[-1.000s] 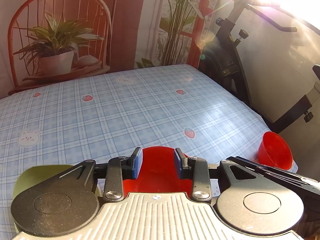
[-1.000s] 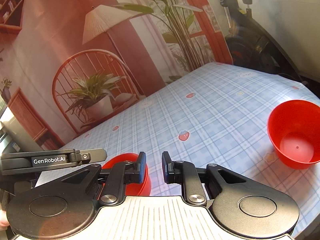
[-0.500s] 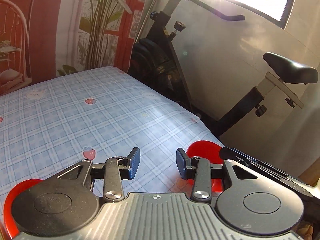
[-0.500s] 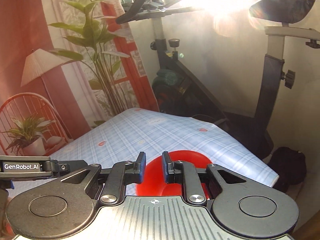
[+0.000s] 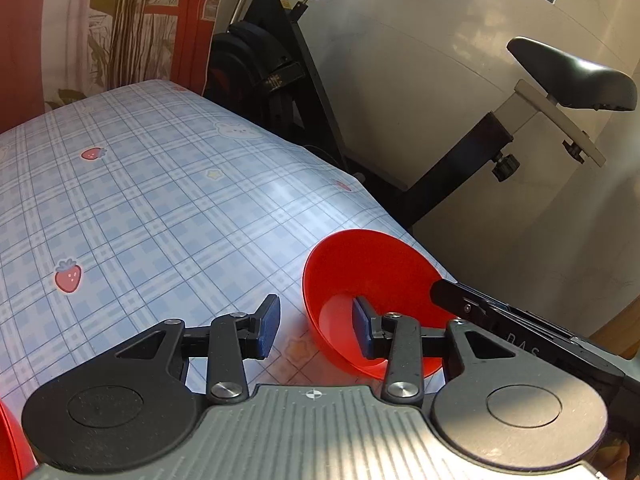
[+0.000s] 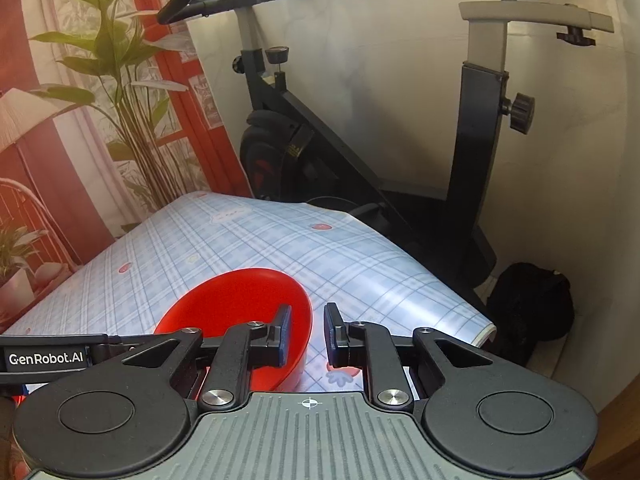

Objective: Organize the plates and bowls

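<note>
red bowl [image 5: 372, 280]: upright, mouth up, round | my left gripper [image 5: 316, 326]: spread, straddling its near rim, untouched | my right gripper [image 6: 306, 334]: narrow gap, pinching nothing

Sunlit wall [image 5: 460, 80], exercise bike [image 6: 360, 152]

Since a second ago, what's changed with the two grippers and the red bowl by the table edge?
Both grippers swung toward the red bowl by the table edge. The left gripper, jaws just opened wider, now straddles its near rim without gripping. The right gripper stayed nearly closed and empty, now straddling the rim too. The bowl hasn't visibly moved.
</note>
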`<state>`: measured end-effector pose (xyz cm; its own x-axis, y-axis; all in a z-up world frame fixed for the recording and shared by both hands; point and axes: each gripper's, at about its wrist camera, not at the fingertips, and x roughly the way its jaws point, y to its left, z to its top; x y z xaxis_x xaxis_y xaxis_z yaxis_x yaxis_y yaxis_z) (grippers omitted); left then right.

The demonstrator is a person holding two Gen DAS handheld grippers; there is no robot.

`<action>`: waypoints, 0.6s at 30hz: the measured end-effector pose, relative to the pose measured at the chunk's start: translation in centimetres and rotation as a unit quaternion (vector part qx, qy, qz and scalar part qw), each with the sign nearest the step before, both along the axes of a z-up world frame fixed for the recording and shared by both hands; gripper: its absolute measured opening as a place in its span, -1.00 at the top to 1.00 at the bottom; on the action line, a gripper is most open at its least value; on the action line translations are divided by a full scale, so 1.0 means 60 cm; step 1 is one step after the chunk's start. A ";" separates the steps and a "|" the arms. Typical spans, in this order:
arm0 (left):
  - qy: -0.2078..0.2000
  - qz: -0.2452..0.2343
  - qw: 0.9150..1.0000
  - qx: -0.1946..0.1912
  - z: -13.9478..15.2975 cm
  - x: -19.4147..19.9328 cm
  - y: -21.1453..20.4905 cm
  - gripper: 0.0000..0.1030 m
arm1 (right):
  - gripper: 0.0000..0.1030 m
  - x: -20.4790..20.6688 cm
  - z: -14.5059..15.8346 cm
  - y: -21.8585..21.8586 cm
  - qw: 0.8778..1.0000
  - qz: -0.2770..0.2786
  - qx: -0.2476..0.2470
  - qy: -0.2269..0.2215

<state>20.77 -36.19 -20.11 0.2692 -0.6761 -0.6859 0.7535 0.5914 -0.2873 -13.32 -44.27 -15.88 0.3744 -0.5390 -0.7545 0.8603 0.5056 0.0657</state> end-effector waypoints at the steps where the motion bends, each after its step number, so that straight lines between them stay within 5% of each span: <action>1: 0.001 -0.004 1.000 0.001 -0.004 -0.001 -0.002 0.21 | 0.68 0.001 -0.001 0.000 1.000 0.001 0.001 0.001; 4: 0.005 -0.012 1.000 0.001 -0.016 -0.001 -0.004 0.24 | 0.75 0.001 -0.002 0.001 1.000 0.007 0.006 -0.001; 8: 0.018 -0.017 1.000 -0.008 -0.014 0.002 0.005 0.62 | 0.83 0.002 -0.001 0.002 1.000 0.010 0.012 -0.001; 18: -0.013 0.005 1.000 -0.003 0.043 -0.014 0.069 0.63 | 0.84 0.048 0.040 0.028 0.998 0.053 0.011 -0.013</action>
<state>19.93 -32.07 -17.56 0.2946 -0.6766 -0.6749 0.7545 0.5981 -0.2702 -10.47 -42.57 -13.45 0.4488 -0.4780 -0.7551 0.7995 0.5922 0.1002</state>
